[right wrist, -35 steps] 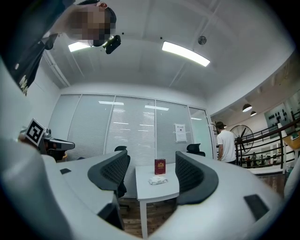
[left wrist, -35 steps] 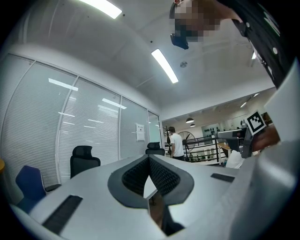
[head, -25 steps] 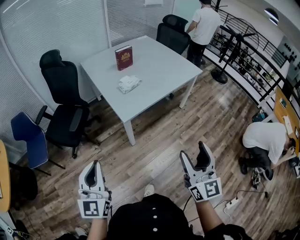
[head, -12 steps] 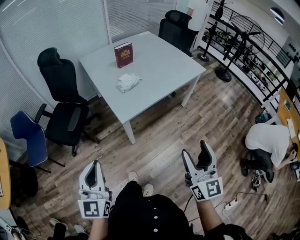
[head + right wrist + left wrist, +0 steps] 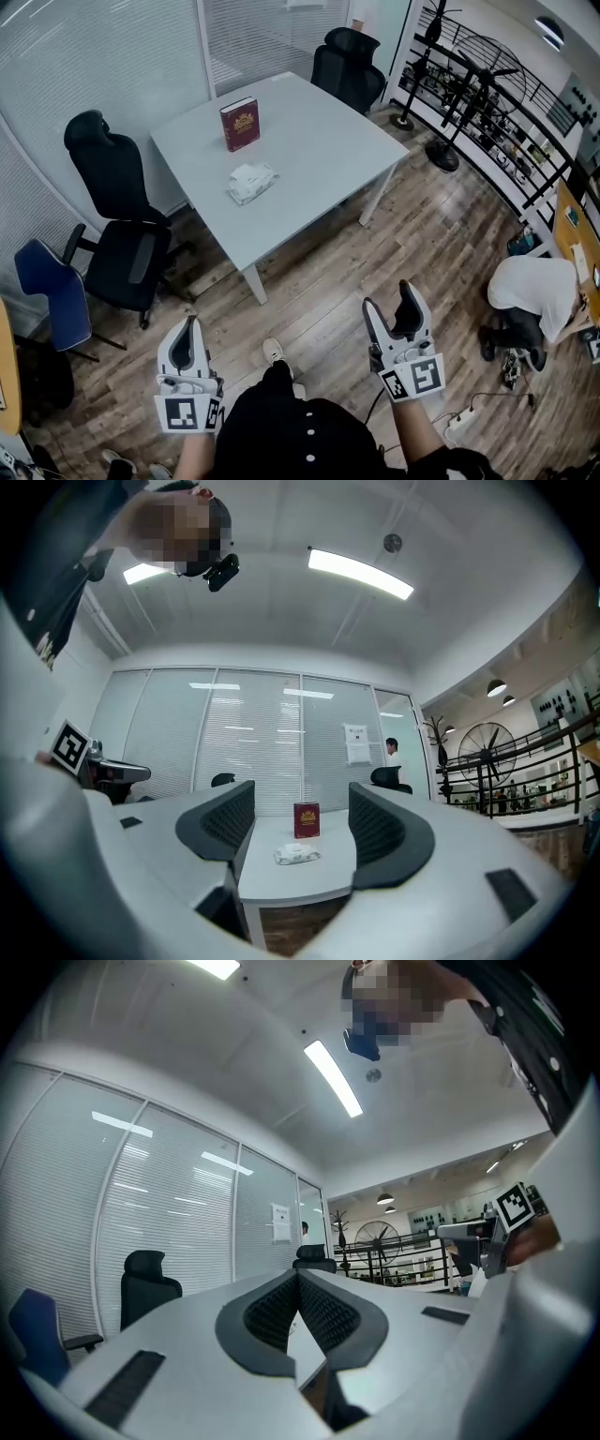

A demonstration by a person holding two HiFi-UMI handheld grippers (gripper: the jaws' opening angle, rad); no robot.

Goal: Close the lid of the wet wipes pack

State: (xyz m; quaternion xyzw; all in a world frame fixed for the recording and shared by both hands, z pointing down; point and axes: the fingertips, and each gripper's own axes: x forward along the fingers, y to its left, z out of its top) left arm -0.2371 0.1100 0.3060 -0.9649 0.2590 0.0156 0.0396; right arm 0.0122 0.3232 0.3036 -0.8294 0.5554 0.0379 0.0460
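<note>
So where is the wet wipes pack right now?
In the head view the wet wipes pack lies on the white table, toward its left edge, just on the person's side of the upright red book.

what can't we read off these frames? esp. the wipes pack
- Wipes pack lid: too small in the head view and the right gripper view to tell whether it is open or shut.
- Left gripper view: the pack is not seen; the shut jaws of the left hand-held gripper cover most of the table.
- Book cover print: too small to read in either view.
</note>
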